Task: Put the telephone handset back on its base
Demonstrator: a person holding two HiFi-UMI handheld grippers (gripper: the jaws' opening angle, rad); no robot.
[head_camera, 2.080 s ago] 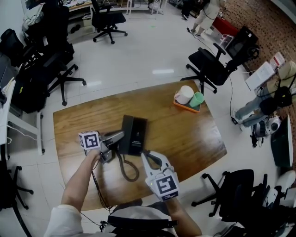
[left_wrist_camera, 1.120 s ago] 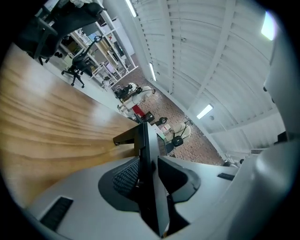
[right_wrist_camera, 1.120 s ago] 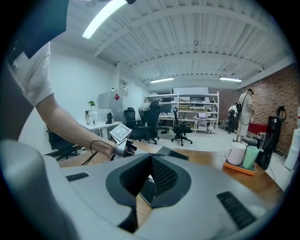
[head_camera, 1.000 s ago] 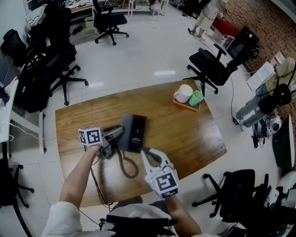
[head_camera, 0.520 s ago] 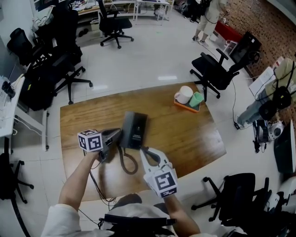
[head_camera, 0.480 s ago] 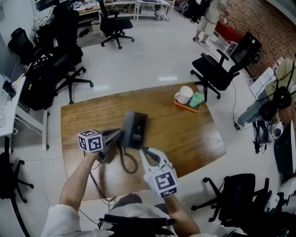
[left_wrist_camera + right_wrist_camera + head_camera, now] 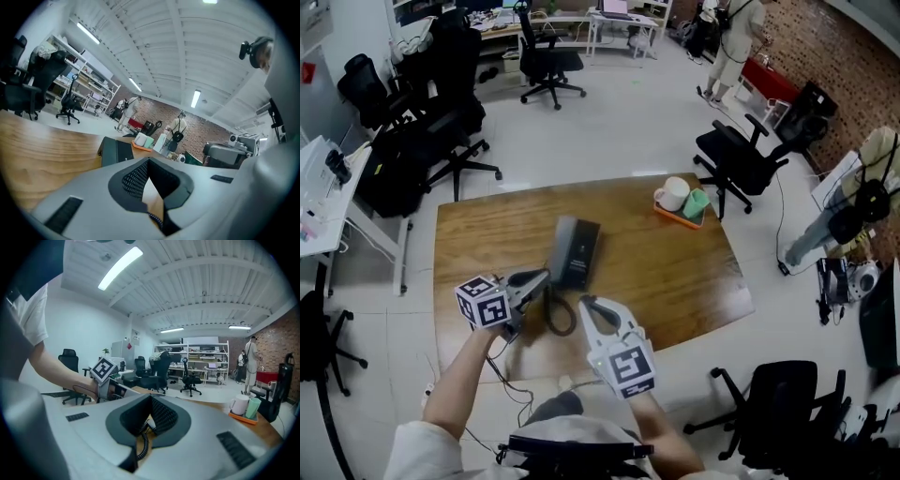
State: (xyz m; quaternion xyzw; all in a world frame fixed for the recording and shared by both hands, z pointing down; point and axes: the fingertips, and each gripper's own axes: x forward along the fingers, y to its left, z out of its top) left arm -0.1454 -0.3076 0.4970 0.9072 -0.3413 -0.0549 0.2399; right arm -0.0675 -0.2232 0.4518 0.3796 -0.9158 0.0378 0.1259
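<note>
**Kid:** What is the room like?

**Onlooker:** It's a big office with a shiny white floor [image 7: 619, 122]. Black chairs [image 7: 441, 131] stand on the left. A red brick wall [image 7: 825, 47] is far on the right. In the middle is a brown wooden worktop [image 7: 675, 272].

**Kid:** Where is the telephone?

**Onlooker:** The telephone [image 7: 575, 251] is near the middle of the worktop. It is dark and flat. The handset [image 7: 562, 246] lies along the left side of the base [image 7: 583, 255]. A curly cord [image 7: 560, 319] loops from it toward the person.

**Kid:** And the grippers?

**Onlooker:** The left hand-held gripper [image 7: 542, 276] is just beside the telephone's near left corner. Its jaws are pressed together on nothing. The right hand-held gripper [image 7: 586, 303] is near the cord, with its jaws together too, also empty. Further right, an orange tray [image 7: 667, 215] holds a white mug [image 7: 672, 193] and a green cup [image 7: 697, 202].

**Kid:** Any words to read?

**Onlooker:** The telephone has a small pale label [image 7: 578, 262], too tiny to read. Each gripper's cube [image 7: 483, 300] shows black and white squares.
</note>
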